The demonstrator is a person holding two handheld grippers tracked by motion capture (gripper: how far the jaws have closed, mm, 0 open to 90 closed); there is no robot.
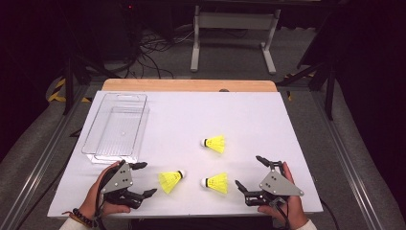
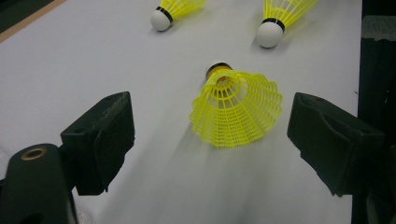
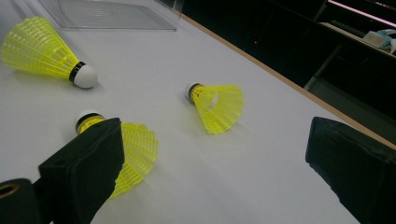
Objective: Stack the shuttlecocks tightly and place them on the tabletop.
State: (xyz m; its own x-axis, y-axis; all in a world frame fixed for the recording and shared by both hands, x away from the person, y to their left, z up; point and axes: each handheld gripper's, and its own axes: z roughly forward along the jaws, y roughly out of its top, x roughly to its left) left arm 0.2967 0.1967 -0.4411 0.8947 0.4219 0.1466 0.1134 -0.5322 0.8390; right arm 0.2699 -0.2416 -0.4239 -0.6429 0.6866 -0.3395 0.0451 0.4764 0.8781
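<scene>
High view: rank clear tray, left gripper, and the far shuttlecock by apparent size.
1. Clear tray, largest by far.
2. Left gripper, open.
3. Far shuttlecock, smallest, though it lies farther from the camera than the gripper.

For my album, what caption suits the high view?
Two open hand-held grippers flank three yellow shuttlecocks beside a clear tray.

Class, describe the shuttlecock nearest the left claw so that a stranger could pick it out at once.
Start at the white table, with a clear tray at its far left. Along the near edge, the left claw stands open; the shuttlecock lies just beyond its jaws. Unlike the other two shuttlecocks, its white cork points right, away from the claw.
</scene>
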